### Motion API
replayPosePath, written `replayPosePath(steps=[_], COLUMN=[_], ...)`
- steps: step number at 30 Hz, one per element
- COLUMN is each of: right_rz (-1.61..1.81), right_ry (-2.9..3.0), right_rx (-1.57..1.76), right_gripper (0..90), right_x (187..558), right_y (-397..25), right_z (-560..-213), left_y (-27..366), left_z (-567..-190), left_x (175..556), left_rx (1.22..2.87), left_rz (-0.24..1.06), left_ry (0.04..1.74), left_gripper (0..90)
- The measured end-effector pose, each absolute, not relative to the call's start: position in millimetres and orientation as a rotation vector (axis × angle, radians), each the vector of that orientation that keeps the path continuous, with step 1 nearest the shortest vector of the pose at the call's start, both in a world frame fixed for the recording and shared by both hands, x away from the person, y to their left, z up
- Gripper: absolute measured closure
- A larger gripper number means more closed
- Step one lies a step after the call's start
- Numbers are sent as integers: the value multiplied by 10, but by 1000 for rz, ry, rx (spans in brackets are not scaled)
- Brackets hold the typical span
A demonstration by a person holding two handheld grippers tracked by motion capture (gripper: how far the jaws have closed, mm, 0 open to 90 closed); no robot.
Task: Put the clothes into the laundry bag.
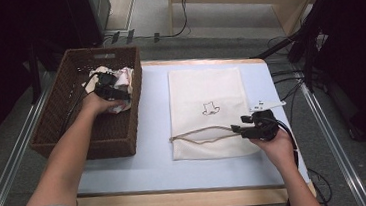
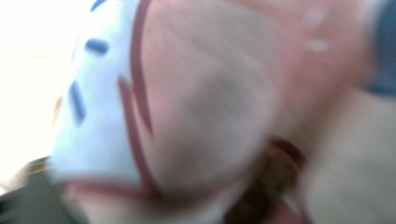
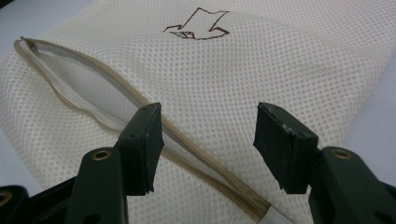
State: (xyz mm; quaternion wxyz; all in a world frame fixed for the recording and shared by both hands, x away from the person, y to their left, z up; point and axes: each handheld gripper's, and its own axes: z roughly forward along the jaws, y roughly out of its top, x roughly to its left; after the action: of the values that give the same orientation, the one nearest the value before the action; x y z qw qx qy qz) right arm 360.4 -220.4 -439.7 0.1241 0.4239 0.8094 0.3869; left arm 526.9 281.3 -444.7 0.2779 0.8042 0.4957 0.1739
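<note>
Mesh bag [image 3: 261, 70] lies under the spread right tool [image 3: 208, 140]; left tool [image 1: 107, 87] in basket [image 1: 69, 83], grip unclear.

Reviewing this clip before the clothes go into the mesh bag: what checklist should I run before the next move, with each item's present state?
1. Mesh bag flat on the table: ok.
2. Zipper opening open: ok, it gapes partway.
3. Right gripper open at the zipper: ok, jaws apart, nothing between them.
4. Left gripper in the basket at the clothes: ok.
5. Left gripper closed on a garment: cannot tell, its view is a blur of fabric.
6. Path from basket to bag clear: ok.
</note>
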Motion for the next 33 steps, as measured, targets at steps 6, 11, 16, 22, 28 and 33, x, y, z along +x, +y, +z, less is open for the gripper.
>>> replayPosePath(steps=[6,11,16,22,28,33], right_rz=[1141,1156,1168,1177,1181,1185], right_ry=[2351,2345,2333,2328,2335,2335], right_rx=[1242,1257,1259,1268,1260,1259], right_gripper=[446,453,454,455,454,454], right_x=[3605,3601,3584,3578,3580,3585], right_y=[-2229,-2259,-2286,-2291,-2275,-2274], right_z=[-4388,-4390,-4382,-4373,-4373,-4369], left_y=[2798,2860,2969,3056,3161,3210], left_z=[-4359,-4263,-4008,-3618,-3315,-3012], left_x=[5264,5259,5209,5128,5044,4958], left_rx=[2207,2179,2116,2070,2054,2054], left_rz=[403,281,267,263,271,318], left_ry=[1308,1338,1345,1316,1308,1271], left_gripper=[655,674,675,674,673,672])
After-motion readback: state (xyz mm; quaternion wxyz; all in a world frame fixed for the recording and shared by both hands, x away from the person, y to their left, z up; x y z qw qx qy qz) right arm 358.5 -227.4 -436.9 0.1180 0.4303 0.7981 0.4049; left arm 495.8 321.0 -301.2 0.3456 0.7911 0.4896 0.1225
